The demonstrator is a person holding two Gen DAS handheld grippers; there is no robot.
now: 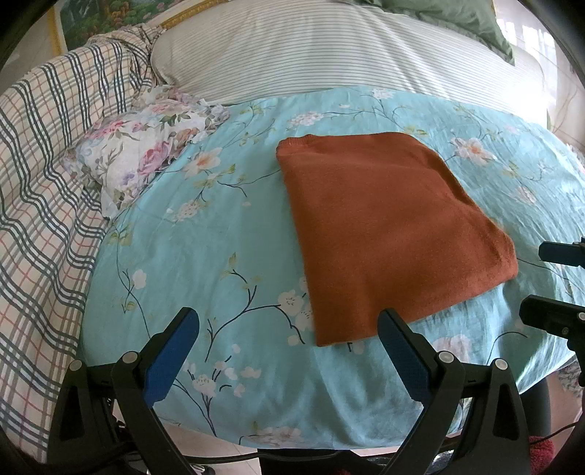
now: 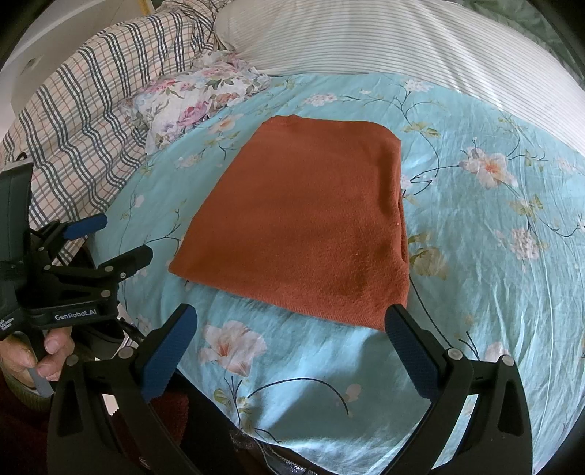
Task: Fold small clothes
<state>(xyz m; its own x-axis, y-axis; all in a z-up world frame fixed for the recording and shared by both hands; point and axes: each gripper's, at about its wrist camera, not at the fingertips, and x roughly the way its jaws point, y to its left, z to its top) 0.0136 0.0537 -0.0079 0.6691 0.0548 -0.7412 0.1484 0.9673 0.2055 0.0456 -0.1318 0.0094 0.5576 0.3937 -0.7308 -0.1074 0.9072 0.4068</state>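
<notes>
A rust-orange garment [image 1: 387,226] lies folded into a flat rectangle on the light-blue floral sheet [image 1: 226,234]. It also shows in the right wrist view [image 2: 307,219]. My left gripper [image 1: 289,325] is open and empty, hovering just short of the garment's near-left corner. My right gripper [image 2: 290,321] is open and empty, hovering at the garment's near edge. The left gripper appears in the right wrist view [image 2: 113,237], open, off the garment's left side. The right gripper's fingers [image 1: 555,285] show at the right edge of the left wrist view, open.
A plaid blanket [image 1: 47,190] is heaped on the left. A floral pillow [image 1: 146,149] lies beside it. A striped quilt [image 1: 329,51] covers the far side, with a green pillow [image 1: 457,18] behind. The bed's near edge drops to the floor [image 1: 226,449].
</notes>
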